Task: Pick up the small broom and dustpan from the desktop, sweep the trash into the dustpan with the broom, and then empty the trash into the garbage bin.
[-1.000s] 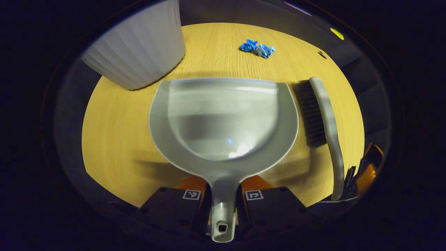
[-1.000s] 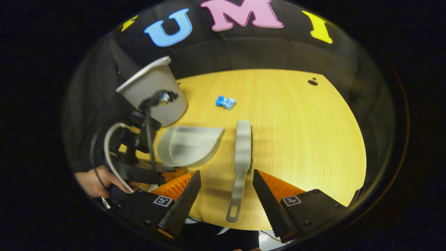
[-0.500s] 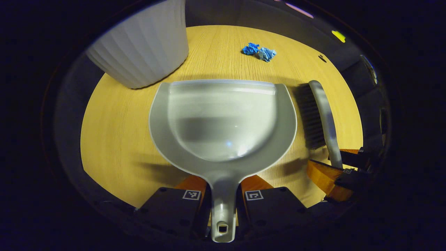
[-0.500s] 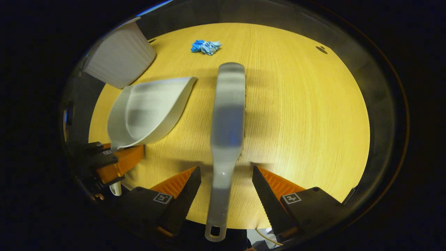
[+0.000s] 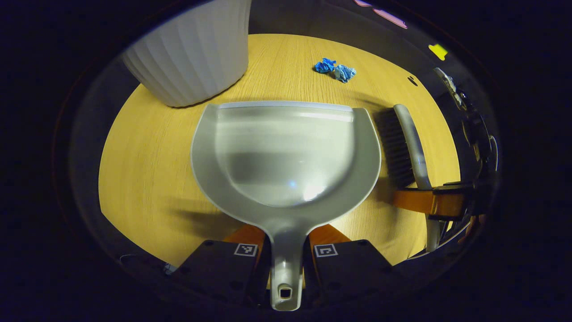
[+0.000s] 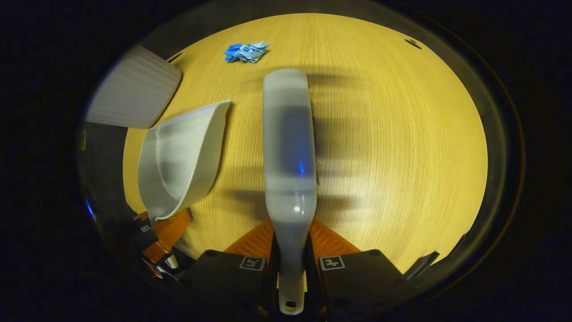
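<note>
The grey dustpan (image 5: 286, 152) lies flat on the wooden table, its handle clamped in my left gripper (image 5: 286, 264), which is shut on it. The small grey broom (image 6: 288, 147) points away from me with dark bristles on its right side; my right gripper (image 6: 290, 264) is shut on its handle. In the left gripper view the broom (image 5: 411, 143) lies right of the pan with the right gripper (image 5: 431, 201) closed around its handle. The dustpan (image 6: 178, 156) and the left gripper (image 6: 156, 232) appear at the left of the right gripper view. A crumpled blue scrap of trash (image 5: 335, 70) (image 6: 246, 51) lies farther out on the table.
A white ribbed garbage bin (image 5: 192, 53) (image 6: 129, 98) stands at the far left, just beyond the dustpan's lip. A small dark mark (image 6: 412, 43) sits near the table's far right edge. Bare wood (image 6: 402, 134) stretches to the broom's right.
My right gripper came down over the broom's handle and went from wide open to shut on it. The left gripper kept its hold on the dustpan, which barely shifted.
</note>
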`<state>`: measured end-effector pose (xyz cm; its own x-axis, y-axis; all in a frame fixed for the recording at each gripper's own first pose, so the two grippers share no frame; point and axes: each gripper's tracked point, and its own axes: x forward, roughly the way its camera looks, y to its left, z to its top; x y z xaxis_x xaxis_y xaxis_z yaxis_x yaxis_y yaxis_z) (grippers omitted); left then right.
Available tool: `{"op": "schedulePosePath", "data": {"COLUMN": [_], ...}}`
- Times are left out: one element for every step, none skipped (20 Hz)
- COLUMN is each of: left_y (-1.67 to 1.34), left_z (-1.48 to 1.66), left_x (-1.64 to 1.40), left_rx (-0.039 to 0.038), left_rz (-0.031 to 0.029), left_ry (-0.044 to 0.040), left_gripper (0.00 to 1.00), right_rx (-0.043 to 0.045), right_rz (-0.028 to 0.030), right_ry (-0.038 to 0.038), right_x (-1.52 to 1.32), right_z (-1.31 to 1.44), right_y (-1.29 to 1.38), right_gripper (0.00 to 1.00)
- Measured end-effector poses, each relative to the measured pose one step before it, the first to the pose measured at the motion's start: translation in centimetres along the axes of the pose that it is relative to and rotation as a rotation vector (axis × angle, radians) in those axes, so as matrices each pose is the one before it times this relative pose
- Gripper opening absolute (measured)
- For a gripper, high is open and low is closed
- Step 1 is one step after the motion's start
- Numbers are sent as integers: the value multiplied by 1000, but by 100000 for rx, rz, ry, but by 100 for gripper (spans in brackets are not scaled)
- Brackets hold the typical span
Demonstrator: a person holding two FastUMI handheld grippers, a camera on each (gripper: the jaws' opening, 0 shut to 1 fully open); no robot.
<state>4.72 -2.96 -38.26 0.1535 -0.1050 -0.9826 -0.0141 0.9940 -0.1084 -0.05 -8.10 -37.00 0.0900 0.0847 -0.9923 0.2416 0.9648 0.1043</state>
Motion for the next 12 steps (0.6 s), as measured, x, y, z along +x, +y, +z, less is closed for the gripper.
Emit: {"op": "schedulePosePath", "data": {"left_y": [55,72,175,234,289,272,167,267,356,448,298,288], "left_z": [-119,-353,-313,-224,-310,-479,-29,46,-22,-193,-66,324], "left_x": [81,247,69,-37,-212,-410,48,-90,-45,-238,-100,-49], "left_rx": [1971,1757,1919,1926,1410,1397,1238,1306,1646,1628,1841,1834], "left_rz": [93,506,550,114,65,-230,-517,-276,204,623,622,831], "left_ry": [451,1664,1920,624,1333,1602,2001,1601,1637,1617,1805,1946], "left_gripper": [30,30,30,30,30,29,30,30,30,30,30,31], "right_rx": [-3010,-3362,-4164,-4947,-5346,-4277,-2903,-1512,-550,-1274,-2254,-3086], "right_rz": [-692,-1748,-972,-2567,-3818,-3126,-2200,-1223,-868,-807,-1011,-1387], "right_ry": [-491,-603,-1545,-2571,-2023,-2197,-2114,-1222,-1243,-1146,-696,-519], "right_x": [39,-310,-718,-469,-283,-128,144,-127,91,200,716,533], "right_z": [568,731,918,1545,1521,1587,1598,1523,1420,1509,1643,1637], "right_y": [-349,-609,-427,-744,-1138,-1048,-748,-781,-691,-578,-600,-670], "right_gripper": [39,28,28,28,17,28,27,27,28,27,27,27]}}
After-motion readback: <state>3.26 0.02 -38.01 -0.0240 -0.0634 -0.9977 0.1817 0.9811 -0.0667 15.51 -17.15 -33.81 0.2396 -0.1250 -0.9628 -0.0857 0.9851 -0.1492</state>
